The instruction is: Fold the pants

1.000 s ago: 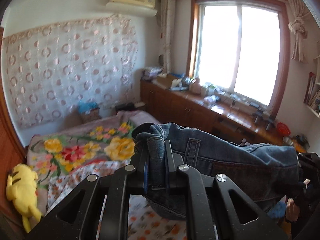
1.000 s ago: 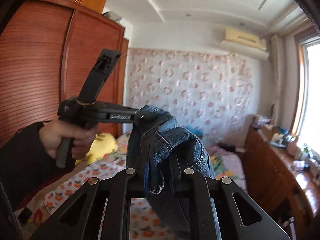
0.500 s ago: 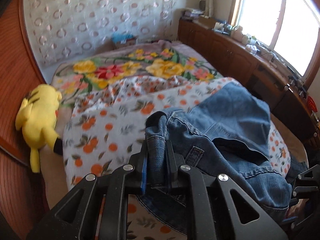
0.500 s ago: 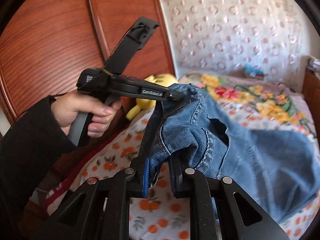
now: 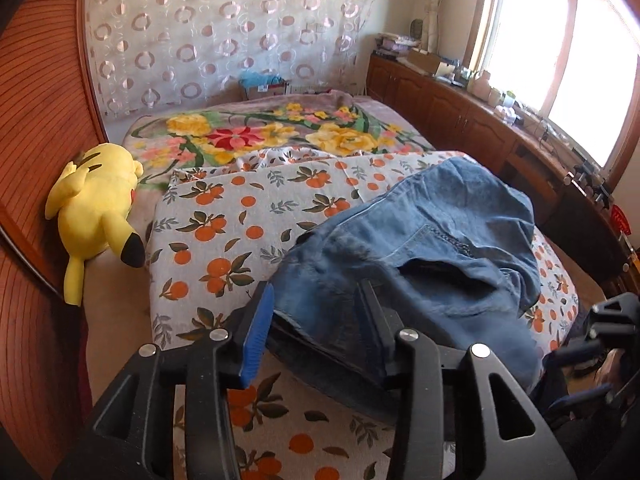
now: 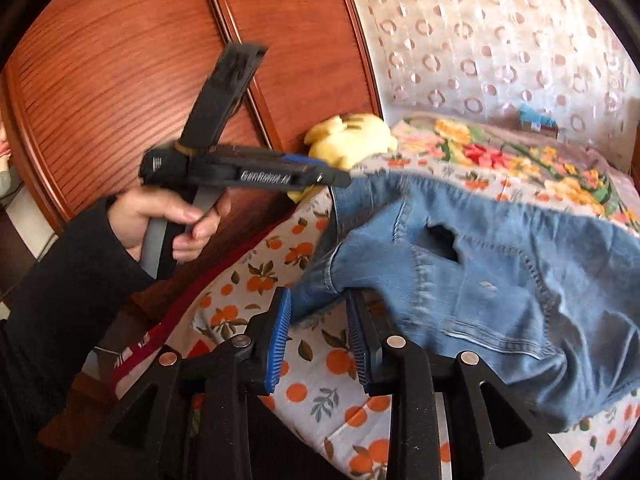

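The blue denim pants (image 5: 432, 256) lie crumpled on the orange-print bedspread (image 5: 224, 220), waistband end toward me. My left gripper (image 5: 316, 300) is open, its jaws spread on either side of the waistband edge, which lies loose between them. In the right wrist view the pants (image 6: 480, 280) spread to the right. My right gripper (image 6: 320, 308) is open with a corner of denim loose between its blue pads (image 6: 280, 328). The left gripper also shows in the right wrist view (image 6: 340, 178), held by a hand at the pants' far edge.
A yellow plush toy (image 5: 96, 204) lies at the bed's left edge against the wooden wardrobe (image 6: 120, 60). A floral blanket (image 5: 272, 136) covers the far bed. A wooden cabinet (image 5: 480, 120) under the window runs along the right side.
Both grippers have lowered the pants from the air onto the bed. Both have opened and let go of the denim they gripped.
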Demonstrator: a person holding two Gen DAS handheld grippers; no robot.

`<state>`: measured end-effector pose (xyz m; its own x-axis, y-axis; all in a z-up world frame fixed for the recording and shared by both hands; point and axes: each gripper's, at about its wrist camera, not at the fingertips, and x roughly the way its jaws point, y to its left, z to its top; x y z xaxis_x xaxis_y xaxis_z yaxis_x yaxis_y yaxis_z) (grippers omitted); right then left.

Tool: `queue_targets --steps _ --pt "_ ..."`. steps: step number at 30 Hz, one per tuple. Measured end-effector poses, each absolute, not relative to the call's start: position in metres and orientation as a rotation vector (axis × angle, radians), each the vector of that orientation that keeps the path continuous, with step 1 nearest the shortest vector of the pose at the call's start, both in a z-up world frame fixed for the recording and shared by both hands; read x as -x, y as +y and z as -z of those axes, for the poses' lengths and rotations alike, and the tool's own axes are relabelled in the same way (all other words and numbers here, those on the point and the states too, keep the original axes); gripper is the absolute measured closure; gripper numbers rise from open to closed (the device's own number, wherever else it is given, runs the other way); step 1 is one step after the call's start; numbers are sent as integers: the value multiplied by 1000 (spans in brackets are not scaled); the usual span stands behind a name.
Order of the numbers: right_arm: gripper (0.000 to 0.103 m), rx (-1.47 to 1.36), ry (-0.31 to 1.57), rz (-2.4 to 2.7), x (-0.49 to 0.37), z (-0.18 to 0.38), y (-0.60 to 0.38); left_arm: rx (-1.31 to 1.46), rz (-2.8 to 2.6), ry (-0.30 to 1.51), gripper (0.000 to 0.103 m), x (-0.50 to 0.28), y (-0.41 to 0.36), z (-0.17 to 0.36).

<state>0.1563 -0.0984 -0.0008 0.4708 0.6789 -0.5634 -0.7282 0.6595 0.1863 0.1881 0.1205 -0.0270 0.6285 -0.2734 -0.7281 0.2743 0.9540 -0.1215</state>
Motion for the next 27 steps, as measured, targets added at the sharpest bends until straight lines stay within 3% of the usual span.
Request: queue_targets --steps 8,18,20,27 --pt "68 137 556 -768 -138 -4 -155 54 321 785 58 -137 111 36" --pt "68 152 583 -504 -127 28 -248 115 292 831 58 -88 82 96" --pt "68 148 582 -441 -132 33 -266 128 296 841 52 -84 78 105" --pt "68 111 627 -329 -153 55 -299 111 296 857 51 -78 63 123"
